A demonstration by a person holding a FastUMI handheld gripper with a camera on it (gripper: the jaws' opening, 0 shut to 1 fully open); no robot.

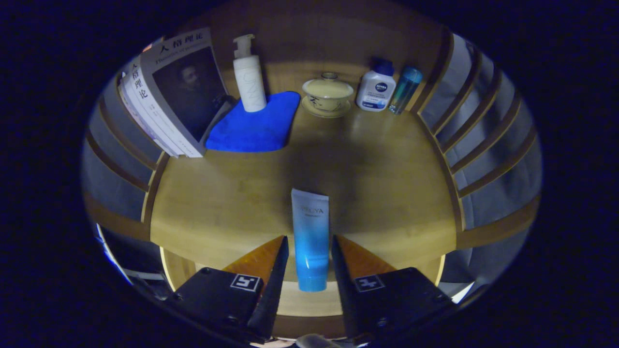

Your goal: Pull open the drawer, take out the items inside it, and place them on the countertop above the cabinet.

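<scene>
Left side: stack of books (167, 96) leaning at the back-left of the countertop (387, 164), propped against the slatted side rail (121, 159). Just right of them, blue cloth (256, 125) lying flat, with a white pump bottle (249, 77) standing upright on its back edge.

Centre: gripper (310, 246) holds a blue-and-white tube (310, 237) between its fingers (271, 261), both of which press on its lower half, one on each side. Tube points away from the gripper, white crimped end forward over the countertop's front part, blue cap end back between the fingers, past the front edge. Can't tell if the tube rests on the wood or hangs just above it.

Further back, centre-right: lidded ceramic cup on a saucer (328, 94), just right of the cloth, not touching it.

Right: white bottle with blue cap (376, 87) upright near the back, slim teal bottle (405, 89) just beside it, close to the right slatted rail (483, 125). Both well apart from the tube.
</scene>
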